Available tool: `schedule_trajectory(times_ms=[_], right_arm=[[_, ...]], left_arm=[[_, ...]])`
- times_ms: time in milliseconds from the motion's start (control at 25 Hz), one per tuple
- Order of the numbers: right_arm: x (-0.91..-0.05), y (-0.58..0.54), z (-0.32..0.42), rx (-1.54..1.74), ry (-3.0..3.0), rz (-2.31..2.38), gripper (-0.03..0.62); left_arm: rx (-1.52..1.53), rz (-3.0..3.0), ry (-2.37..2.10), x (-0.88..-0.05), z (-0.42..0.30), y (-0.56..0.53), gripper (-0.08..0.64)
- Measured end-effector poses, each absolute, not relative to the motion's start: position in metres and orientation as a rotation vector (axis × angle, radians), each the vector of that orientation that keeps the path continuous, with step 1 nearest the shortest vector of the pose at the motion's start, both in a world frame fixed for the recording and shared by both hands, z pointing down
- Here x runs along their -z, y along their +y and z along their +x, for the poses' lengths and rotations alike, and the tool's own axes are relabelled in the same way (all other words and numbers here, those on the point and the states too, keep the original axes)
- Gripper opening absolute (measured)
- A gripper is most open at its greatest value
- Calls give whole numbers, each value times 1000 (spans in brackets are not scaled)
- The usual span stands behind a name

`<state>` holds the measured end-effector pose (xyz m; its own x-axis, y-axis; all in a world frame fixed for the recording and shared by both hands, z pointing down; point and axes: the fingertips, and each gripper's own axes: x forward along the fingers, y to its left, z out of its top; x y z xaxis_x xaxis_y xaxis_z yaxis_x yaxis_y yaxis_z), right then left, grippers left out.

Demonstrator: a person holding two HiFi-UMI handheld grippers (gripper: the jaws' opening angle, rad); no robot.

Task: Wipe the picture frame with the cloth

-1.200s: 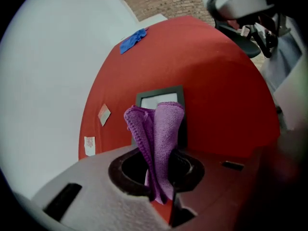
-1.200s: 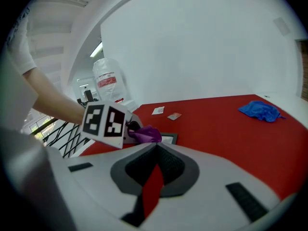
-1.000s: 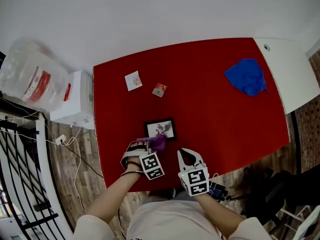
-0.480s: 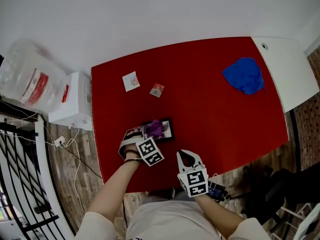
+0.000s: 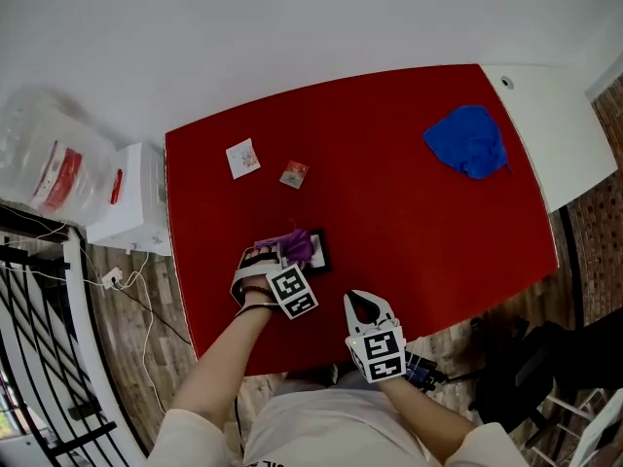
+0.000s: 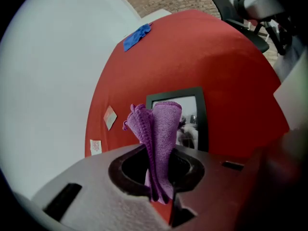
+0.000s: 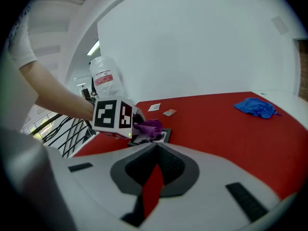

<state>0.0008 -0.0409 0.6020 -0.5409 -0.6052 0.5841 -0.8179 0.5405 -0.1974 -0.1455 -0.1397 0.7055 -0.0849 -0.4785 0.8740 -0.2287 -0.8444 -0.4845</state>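
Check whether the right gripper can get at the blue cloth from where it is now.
Probably yes. The right gripper sits by the near edge, jaws together and empty; only bare red table lies between it and the blue cloth near the far right corner.

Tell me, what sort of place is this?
Likely an office or workroom, not a home: a red table stands against a bare white wall, with a dark office chair nearby and a big water bottle beside it.
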Motion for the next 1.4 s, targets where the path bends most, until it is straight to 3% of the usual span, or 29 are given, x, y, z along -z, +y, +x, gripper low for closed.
schedule_trajectory(times_ms=[520, 1000, 1400], right_arm=[[-599, -44, -20, -613, -2369, 1087, 5], [-601, -41, -3, -627, -2341, 1128, 4], [-607, -46, 13, -642, -2323, 1156, 4]], left_arm=[[2045, -2070, 613, -702, -124, -60, 61], [1999, -2038, 829, -690, -130, -156, 61], [2066, -2007, 680, -708, -118, -137, 61]])
